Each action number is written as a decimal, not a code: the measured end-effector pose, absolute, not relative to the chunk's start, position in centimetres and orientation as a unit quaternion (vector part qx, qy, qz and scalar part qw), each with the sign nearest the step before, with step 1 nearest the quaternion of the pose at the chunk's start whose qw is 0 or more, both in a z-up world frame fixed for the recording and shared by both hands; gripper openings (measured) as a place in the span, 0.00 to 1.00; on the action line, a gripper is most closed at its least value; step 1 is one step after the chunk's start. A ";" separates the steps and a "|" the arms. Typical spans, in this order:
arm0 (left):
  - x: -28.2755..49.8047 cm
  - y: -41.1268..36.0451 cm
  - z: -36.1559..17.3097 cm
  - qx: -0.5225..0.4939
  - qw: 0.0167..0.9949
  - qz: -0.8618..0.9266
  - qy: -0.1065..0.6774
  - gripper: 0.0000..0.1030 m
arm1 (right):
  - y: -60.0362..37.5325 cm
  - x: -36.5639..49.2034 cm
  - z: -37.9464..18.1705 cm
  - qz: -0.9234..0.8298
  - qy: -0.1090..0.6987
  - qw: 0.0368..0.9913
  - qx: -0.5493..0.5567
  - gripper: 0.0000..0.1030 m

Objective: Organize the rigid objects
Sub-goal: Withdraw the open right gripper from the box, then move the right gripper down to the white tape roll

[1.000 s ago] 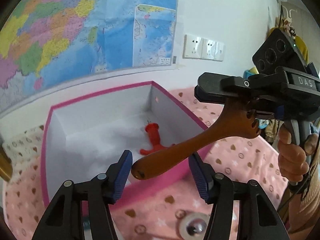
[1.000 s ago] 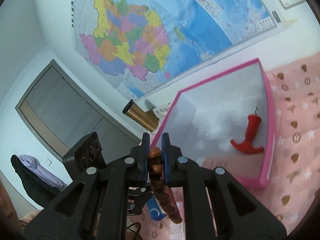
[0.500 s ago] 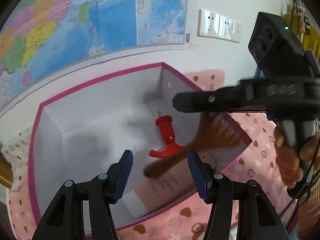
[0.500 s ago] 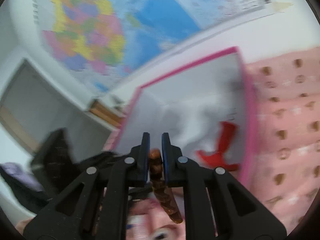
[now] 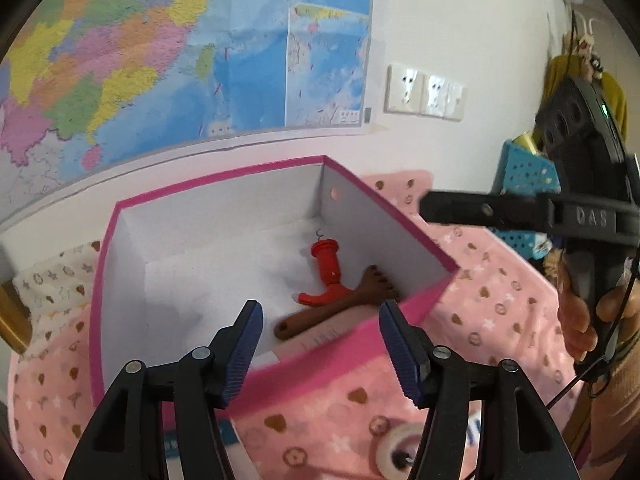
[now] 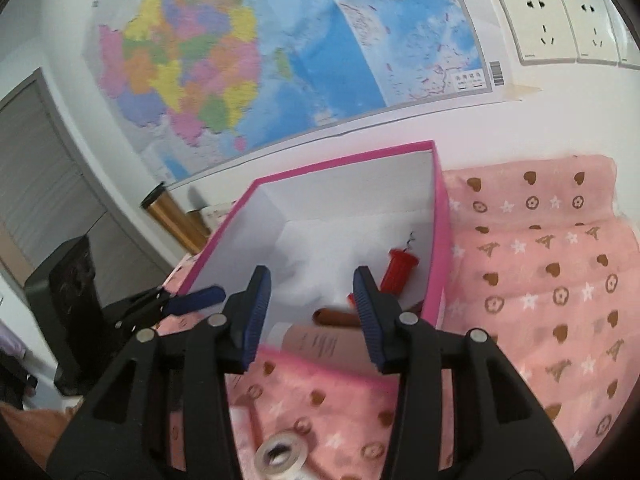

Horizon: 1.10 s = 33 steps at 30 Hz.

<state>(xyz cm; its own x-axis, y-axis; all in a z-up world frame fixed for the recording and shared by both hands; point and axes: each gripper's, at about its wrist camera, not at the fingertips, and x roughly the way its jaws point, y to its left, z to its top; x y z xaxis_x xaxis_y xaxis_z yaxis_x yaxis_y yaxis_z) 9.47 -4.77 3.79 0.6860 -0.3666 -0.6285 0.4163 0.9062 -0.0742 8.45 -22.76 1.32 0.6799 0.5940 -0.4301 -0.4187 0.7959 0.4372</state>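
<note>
- The brown wooden comb (image 5: 340,306) lies on the white floor of the pink box (image 5: 360,344), handle toward the near wall, toothed head against the red hook-handled tool (image 5: 326,276) that also lies inside.
- The right tongs (image 6: 312,312) hover just over the near rim of the box; their jaws have just been opening and nothing sits between the blue pads, so I judge the comb was let go to drop in.
- The left tongs (image 5: 320,344) stand partly open and empty too, their jaws having just been opening a little. They point down into the box from the near side, seemingly keeping watch, not gripping.
- The box sits on a pink patterned cloth (image 6: 540,280) over the worktop, pushed close to the wall under the map (image 5: 160,60), which leaves its near side free for reaching in.
- A roll of tape (image 6: 280,458) lies on the cloth before the box, below the right tongs; it looks a likely next piece to gather.
- A person's hand (image 5: 588,320) grips the right tool's handle at the edge of the left view.
</note>
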 end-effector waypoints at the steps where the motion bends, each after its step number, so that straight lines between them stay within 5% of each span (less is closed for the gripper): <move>1: 9.0 -4.5 3.8 0.033 0.917 -0.217 0.333 0.61 | -22.6 7.8 1.4 0.285 0.284 0.903 0.151 0.44; 33: 1.6 -4.0 -2.1 -0.028 0.882 -0.242 0.403 0.62 | -15.9 2.3 -9.1 0.284 0.436 0.853 0.031 0.44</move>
<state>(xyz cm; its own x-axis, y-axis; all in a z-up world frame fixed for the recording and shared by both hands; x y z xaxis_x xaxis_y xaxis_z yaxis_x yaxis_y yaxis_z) 1.60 -3.96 -2.08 0.5581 -0.4503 -0.6970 0.4053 0.8808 -0.2446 2.27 -15.95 -9.11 0.4585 0.5121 -0.7263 -0.4572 0.8368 0.3013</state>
